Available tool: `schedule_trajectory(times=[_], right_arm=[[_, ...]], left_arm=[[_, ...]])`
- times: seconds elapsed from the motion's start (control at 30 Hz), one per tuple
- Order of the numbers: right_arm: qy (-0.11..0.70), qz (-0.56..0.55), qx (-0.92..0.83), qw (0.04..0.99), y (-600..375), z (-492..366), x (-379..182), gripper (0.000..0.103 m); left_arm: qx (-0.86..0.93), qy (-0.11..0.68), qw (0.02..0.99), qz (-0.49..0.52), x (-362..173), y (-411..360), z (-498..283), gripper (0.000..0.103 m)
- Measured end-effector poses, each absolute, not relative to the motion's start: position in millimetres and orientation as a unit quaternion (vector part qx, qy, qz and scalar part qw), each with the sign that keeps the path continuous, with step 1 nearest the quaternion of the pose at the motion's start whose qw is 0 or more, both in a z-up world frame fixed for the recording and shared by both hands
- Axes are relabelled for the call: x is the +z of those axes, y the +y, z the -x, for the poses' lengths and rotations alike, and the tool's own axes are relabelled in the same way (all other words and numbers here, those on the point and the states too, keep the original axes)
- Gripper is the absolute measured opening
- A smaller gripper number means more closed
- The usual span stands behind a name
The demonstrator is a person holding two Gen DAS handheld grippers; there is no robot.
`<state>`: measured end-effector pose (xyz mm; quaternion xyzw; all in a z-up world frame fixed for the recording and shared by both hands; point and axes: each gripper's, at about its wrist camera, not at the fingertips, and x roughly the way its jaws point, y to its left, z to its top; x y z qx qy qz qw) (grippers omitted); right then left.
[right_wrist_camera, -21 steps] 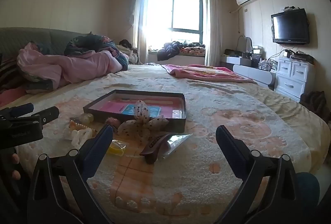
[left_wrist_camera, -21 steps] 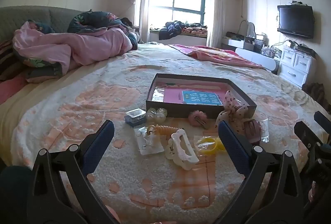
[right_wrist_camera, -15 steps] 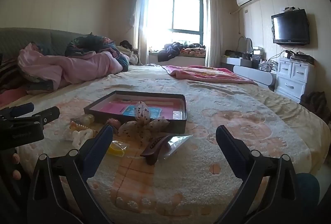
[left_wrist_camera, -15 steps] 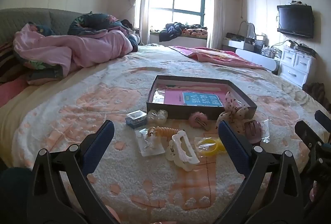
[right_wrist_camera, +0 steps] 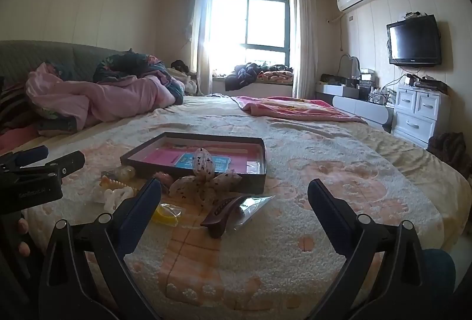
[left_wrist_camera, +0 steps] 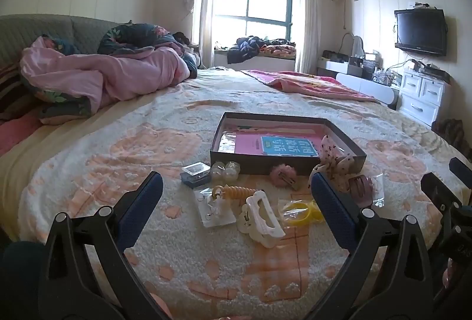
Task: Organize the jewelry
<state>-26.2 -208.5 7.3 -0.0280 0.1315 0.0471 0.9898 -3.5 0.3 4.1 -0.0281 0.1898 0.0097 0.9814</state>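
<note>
A dark shallow box with a pink and blue card inside sits on the bed; it also shows in the right wrist view. Hair accessories lie in front of it: a white claw clip, a yellow ring in a bag, a spotted bow, a small clear case, a pink pompom clip. The right view shows a dark brown clip and the spotted bow. My left gripper is open above the white clip. My right gripper is open, near the brown clip.
The bed has a cream and orange fleece cover. Pink bedding is heaped at the back left. A pink blanket lies at the back right. White drawers and a TV stand on the right.
Both grippers stay open. The views have barely shifted; the left one sits slightly farther back from the items.
</note>
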Motion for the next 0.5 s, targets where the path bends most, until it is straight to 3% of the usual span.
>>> schedule_trajectory(times=[0.5], right_arm=[[0.129, 0.029, 0.046, 0.990, -209.4, 25.7, 7.9, 0.097]], left_arm=[[0.009, 0.188, 0.982, 0.030, 6.1, 1.3, 3.8, 0.092]])
